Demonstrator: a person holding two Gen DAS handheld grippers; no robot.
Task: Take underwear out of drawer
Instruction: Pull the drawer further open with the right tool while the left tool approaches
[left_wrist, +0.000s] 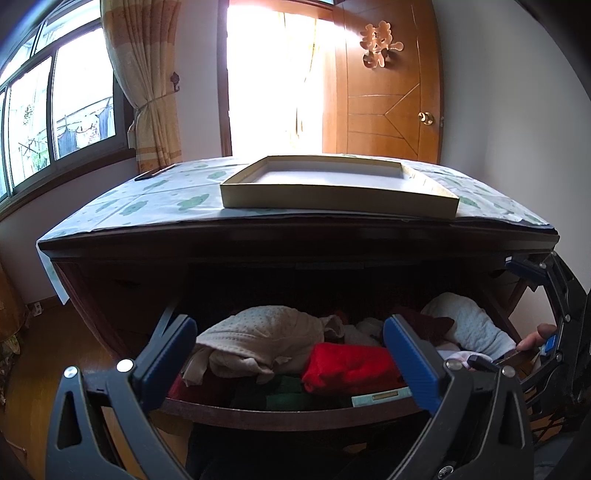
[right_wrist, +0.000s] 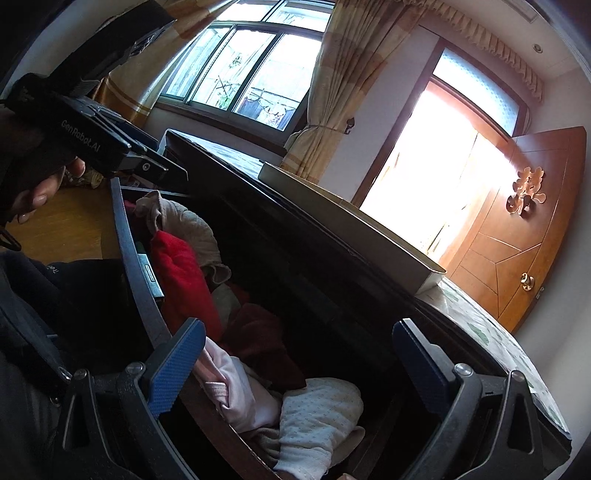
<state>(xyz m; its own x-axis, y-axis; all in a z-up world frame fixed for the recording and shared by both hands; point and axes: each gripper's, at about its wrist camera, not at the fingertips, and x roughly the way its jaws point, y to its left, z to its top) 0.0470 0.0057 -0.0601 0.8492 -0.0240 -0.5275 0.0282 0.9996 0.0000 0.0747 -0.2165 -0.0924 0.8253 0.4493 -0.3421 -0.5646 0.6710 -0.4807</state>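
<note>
Left tongs (left_wrist: 290, 363) gape empty over the open drawer (left_wrist: 288, 408); right tongs (right_wrist: 299, 369) likewise, above pale underwear (right_wrist: 317, 424).

Shallow box lid (left_wrist: 338, 194) on patterned cloth (left_wrist: 162, 199), wooden door (left_wrist: 384, 110) w/ brass knob (left_wrist: 426, 118), tied curtain (left_wrist: 147, 107) by window (left_wrist: 55, 110).

Glossy dark wood drawer (left_wrist: 295, 411), soft cloth.

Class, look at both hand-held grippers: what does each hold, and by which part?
Nothing. The left hand-held gripper and right hand-held gripper are both open above the drawer.
</note>
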